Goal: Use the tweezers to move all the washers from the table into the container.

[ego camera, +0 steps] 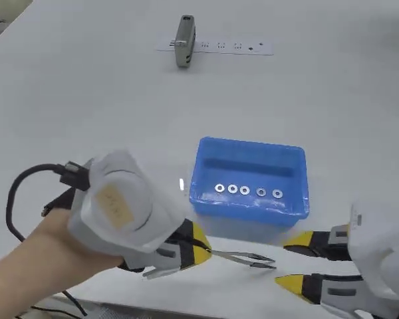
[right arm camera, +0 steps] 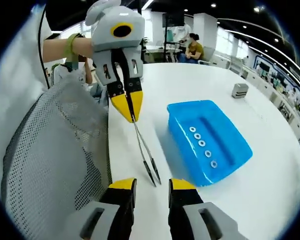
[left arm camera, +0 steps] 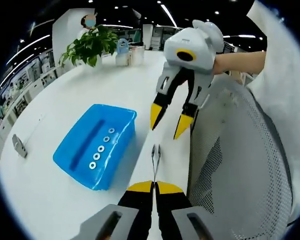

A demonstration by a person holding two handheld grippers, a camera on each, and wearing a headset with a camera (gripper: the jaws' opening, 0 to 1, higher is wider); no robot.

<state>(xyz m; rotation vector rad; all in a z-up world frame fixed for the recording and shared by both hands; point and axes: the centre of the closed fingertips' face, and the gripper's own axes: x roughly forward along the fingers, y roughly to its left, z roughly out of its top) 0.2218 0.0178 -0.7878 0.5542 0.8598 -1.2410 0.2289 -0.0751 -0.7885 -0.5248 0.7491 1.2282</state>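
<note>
Left hand-held gripper [ego camera: 203, 249] sits lowest and closest in the head view, held in a hand [ego camera: 46, 249] with a black cable trailing off its rear. Its jaws are clenched on the back end of the tweezers [ego camera: 243, 258]. The tweezers run out level towards the right hand-held gripper [ego camera: 280, 260], and their tips are slightly parted. I cannot tell whether they touch the desk [ego camera: 86, 100].

Right hand-held gripper: jaws released, spread apart, gripping nothing. In its own view the tweezer tips lie just ahead of the gap between its jaws.

Container [ego camera: 251, 179]: blue, open-topped, on the desk just beyond both grippers. Five washers [ego camera: 247, 191] lie in a row on its floor, spaced apart.

Far side of the desk: a small grey device [ego camera: 185, 41] stands upright on a white strip, well apart from the container.

Left gripper view: a mesh chair [left arm camera: 240, 165] stands beside the desk edge and a plant [left arm camera: 90, 45] at the far end.
</note>
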